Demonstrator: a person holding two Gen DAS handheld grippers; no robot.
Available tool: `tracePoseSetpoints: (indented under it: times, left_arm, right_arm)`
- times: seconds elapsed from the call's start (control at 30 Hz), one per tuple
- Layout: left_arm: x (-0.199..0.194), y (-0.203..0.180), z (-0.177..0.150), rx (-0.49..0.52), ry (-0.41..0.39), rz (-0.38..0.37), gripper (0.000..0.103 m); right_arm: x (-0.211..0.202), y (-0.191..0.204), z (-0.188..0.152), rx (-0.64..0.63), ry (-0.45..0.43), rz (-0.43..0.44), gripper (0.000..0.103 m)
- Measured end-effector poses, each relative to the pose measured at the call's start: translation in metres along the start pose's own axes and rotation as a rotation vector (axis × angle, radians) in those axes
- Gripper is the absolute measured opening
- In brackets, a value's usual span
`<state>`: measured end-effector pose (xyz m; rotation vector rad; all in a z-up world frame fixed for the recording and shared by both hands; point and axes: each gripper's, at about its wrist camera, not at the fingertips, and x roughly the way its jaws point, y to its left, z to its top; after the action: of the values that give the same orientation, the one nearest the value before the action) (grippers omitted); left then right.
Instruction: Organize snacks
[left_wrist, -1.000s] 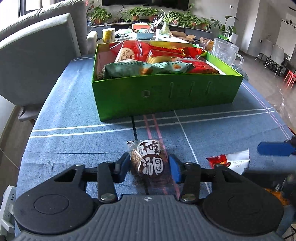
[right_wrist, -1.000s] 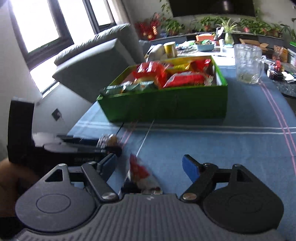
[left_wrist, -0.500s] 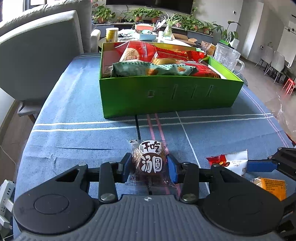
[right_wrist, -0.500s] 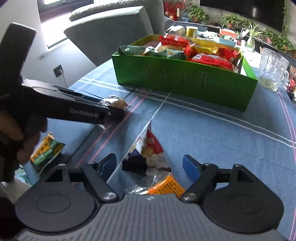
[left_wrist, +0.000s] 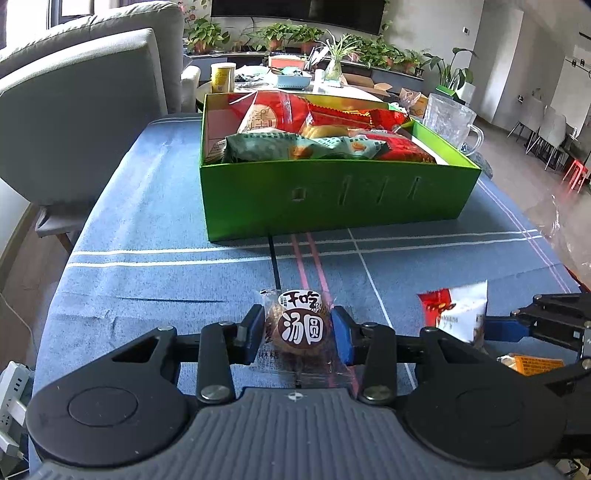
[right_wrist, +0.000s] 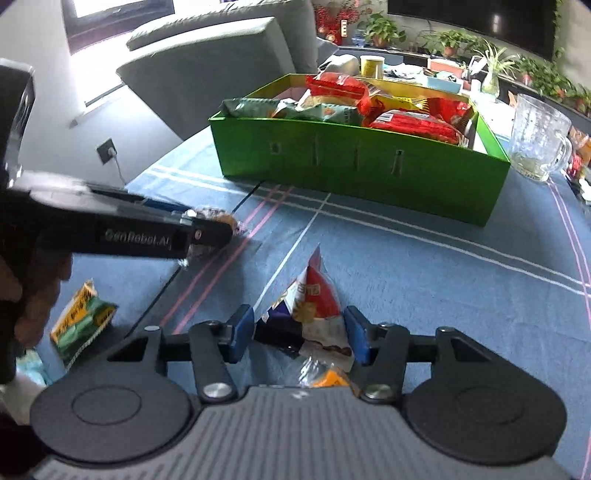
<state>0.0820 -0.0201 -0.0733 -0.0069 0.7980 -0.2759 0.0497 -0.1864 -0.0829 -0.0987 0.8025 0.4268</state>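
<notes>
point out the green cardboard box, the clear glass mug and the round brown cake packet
green cardboard box (left_wrist: 332, 199), left wrist view, front wall
clear glass mug (right_wrist: 535, 136), right wrist view, body
round brown cake packet (left_wrist: 301, 326), left wrist view, label

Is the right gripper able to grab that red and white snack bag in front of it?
Probably yes. The red and white snack bag already sits between the closing jaws of the right gripper, with nothing blocking it.

Your left wrist camera sits low and close over the blue tablecloth (left_wrist: 147, 229), looking forward and down toward the green box's (left_wrist: 332, 199) long side. Your right wrist camera looks from further right, angled leftward at the same box (right_wrist: 362, 166). Both views share the box, cloth and glass mug (left_wrist: 448, 122).
</notes>
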Motion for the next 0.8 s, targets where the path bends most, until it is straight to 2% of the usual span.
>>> tracePoseSetpoints:
  times: [0.2,0.3,0.37,0.4,0.5,0.63,0.8]
  left_arm:
    - [0.006,0.001,-0.001,-0.014,0.031,0.012,0.044]
    - [0.009,-0.001,-0.001,0.0,0.025,0.03,0.05]
    - [0.011,-0.001,0.0,0.003,0.021,0.035,0.05]
    - [0.012,-0.001,0.0,0.005,0.016,0.035,0.049]
    - [0.012,-0.001,0.0,0.027,0.001,0.021,0.038]
    - [0.008,0.002,0.0,0.006,0.005,-0.019,0.036]
    - [-0.002,-0.001,0.005,-0.001,-0.021,-0.034,0.036]
  right_arm:
    - [-0.003,-0.003,0.002,0.036,-0.014,0.013,0.069]
    - [-0.003,-0.003,0.002,0.041,-0.016,0.015,0.069]
    - [-0.002,-0.003,0.002,0.049,-0.014,0.018,0.069]
    - [-0.001,-0.003,0.002,0.052,-0.013,0.018,0.069]
    - [-0.002,-0.003,0.002,0.062,-0.02,0.017,0.069]
    - [-0.011,-0.007,0.005,0.084,-0.06,0.017,0.069]
    - [-0.023,-0.015,0.014,0.124,-0.123,0.008,0.069]
